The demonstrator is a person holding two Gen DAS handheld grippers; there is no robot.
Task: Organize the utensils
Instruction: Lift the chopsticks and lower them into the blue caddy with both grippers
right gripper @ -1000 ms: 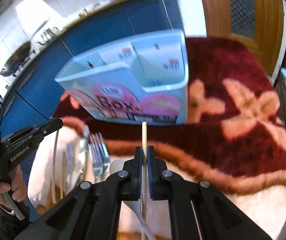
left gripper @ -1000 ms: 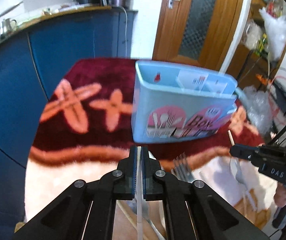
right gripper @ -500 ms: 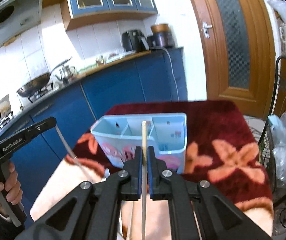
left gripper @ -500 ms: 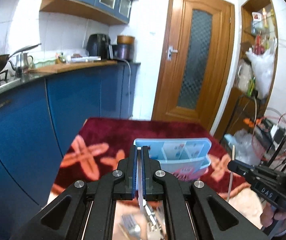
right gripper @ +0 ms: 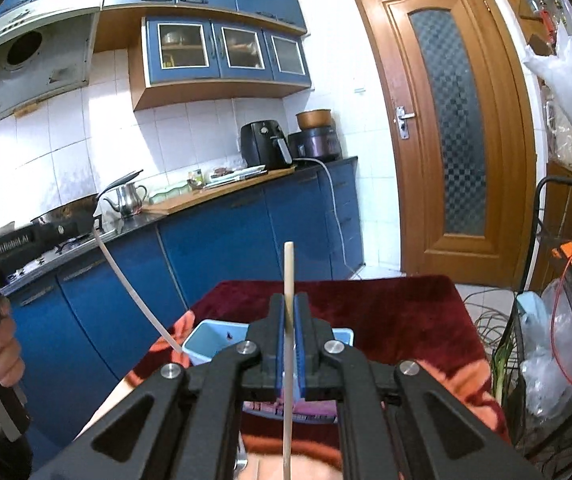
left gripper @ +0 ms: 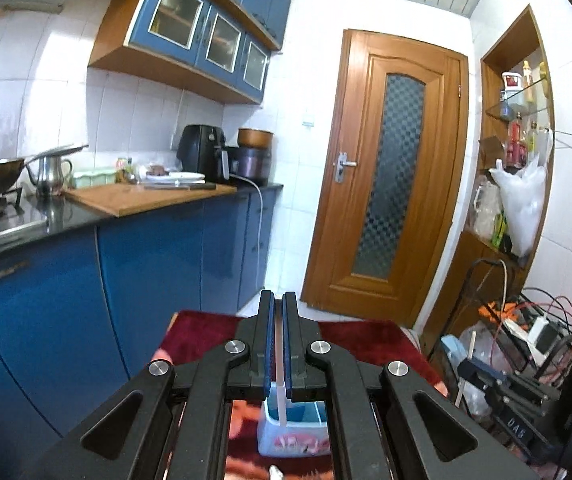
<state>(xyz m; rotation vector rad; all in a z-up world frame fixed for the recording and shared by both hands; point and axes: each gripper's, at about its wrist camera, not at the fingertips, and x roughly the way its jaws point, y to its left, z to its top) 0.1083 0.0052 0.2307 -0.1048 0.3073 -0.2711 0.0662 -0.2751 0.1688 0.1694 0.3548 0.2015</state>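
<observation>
Both grippers clenched on a utensil. Left gripper [left gripper: 278, 340] pinches a thin white flat-handled utensil [left gripper: 281, 396]; right gripper [right gripper: 290, 340] pinches a pale wooden stick-like utensil [right gripper: 288, 280], its long axis running up the frame centre. Light-blue plastic compartment organizer box [right gripper: 205, 336] sits on the dark red patterned cloth [right gripper: 406, 312], below and just beyond both jaws at bottom centre. Key relation: box lies under the tips, so both utensils likely go down end-first. Neither hand looks clearly nearer.
</observation>
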